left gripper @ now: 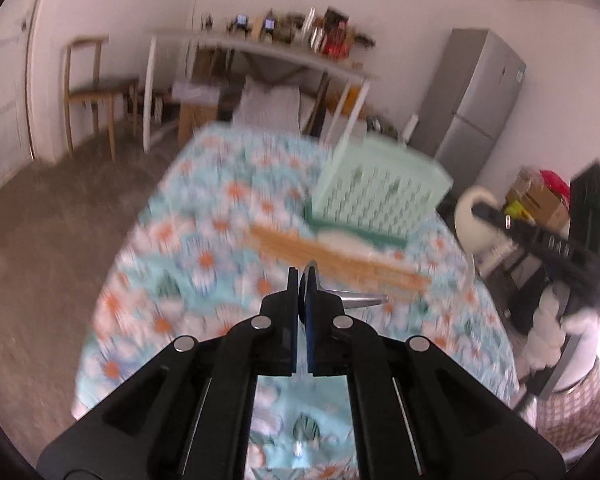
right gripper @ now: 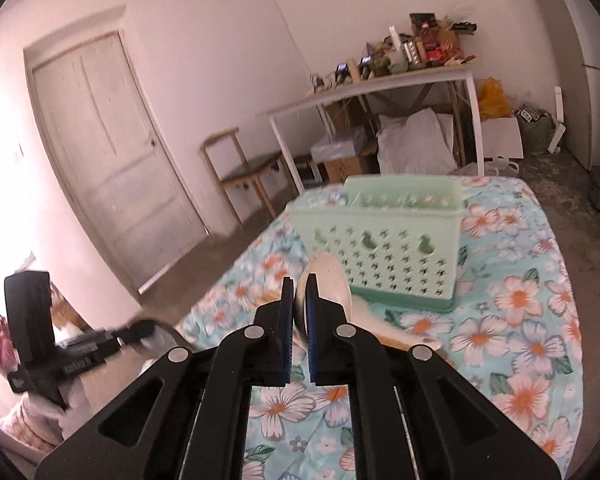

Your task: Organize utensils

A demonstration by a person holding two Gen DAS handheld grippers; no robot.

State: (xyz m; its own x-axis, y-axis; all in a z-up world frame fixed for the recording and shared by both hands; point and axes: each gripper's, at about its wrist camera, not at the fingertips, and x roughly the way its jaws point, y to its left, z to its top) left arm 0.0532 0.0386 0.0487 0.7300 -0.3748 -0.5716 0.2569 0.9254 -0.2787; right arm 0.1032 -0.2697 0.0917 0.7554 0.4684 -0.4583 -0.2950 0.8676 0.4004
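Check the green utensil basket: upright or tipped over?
Upright. The green utensil basket stands on its darker base on the flowered tablecloth, open top facing up, dividers visible inside. Its contents cannot be told.

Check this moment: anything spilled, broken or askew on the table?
Nothing spilled or broken shows. The green basket stands upright on the flowered cloth. Wooden chopsticks lie loose beside it. The left view is blurred, so fine detail there is uncertain.
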